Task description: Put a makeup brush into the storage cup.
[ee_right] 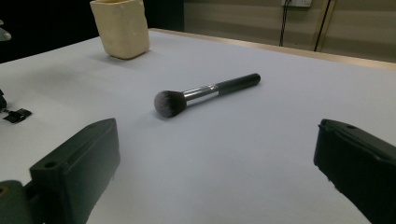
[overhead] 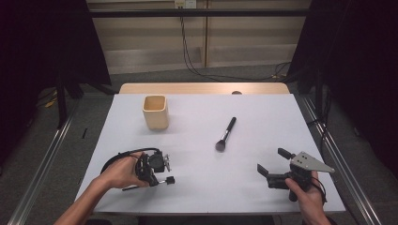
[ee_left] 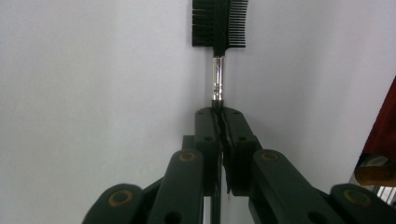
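Note:
A small brow comb-and-brush with a black head and a silver ferrule lies low over the white table. My left gripper is shut on its thin handle just behind the ferrule; in the high view this gripper sits at the front left with the comb head poking out to its right. A black powder brush lies at the table's middle, bristles toward me. My right gripper rests at the front right, open and holding nothing; the powder brush lies ahead of its jaws.
A cream square cup stands upright at the back left of the white table, also seen as the cup in the right gripper view. Beyond the table's far edge lie floor, cables and dark curtains.

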`<state>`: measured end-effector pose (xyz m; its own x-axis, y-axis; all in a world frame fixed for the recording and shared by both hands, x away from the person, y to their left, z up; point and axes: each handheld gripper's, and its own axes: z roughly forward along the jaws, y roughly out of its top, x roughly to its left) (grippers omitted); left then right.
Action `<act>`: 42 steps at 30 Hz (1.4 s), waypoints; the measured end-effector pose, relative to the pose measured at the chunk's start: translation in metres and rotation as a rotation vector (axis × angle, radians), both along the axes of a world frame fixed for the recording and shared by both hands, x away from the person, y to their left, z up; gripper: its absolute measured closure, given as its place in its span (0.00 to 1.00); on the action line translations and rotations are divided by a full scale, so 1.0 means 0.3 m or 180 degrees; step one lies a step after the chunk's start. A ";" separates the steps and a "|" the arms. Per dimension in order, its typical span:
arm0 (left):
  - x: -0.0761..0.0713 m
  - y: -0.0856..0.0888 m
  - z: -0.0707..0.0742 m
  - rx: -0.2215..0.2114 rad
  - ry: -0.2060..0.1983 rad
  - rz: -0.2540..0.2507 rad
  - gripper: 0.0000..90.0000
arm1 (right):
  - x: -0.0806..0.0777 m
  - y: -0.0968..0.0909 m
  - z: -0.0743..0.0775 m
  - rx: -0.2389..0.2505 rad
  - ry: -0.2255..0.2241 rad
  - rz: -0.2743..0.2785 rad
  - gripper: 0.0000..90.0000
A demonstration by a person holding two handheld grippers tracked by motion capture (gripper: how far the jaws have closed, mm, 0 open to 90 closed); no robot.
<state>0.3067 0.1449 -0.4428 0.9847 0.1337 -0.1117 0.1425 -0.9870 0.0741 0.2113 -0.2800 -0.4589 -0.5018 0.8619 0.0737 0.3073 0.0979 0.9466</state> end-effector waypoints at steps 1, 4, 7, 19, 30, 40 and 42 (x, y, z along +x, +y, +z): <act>0.002 0.001 0.000 0.0010 -0.0005 -0.0019 0.95 | 0.000 0.000 0.000 0.0003 0.0000 -0.0003 0.00; 0.002 0.002 -0.001 -0.0010 -0.0032 0.0011 0.96 | 0.000 0.000 0.000 -0.0002 0.0001 0.0001 0.00; 0.004 0.005 0.004 -0.0013 -0.0002 0.0014 0.96 | 0.000 0.000 0.000 -0.0002 0.0001 0.0002 0.00; 0.019 0.037 0.009 -0.0205 0.0084 0.0178 0.96 | 0.002 -0.002 -0.001 0.0001 0.0003 -0.0005 0.00; 0.048 0.100 0.046 -0.0639 0.0095 0.0637 0.96 | 0.004 0.002 -0.001 0.0002 -0.0006 -0.0005 0.00; 0.071 0.162 0.102 -0.1222 -0.0007 0.1057 0.96 | 0.004 0.002 -0.001 0.0000 -0.0012 -0.0009 0.00; 0.073 0.172 0.113 -0.1367 -0.0044 0.1244 0.96 | 0.004 0.003 -0.001 0.0001 -0.0012 -0.0007 0.00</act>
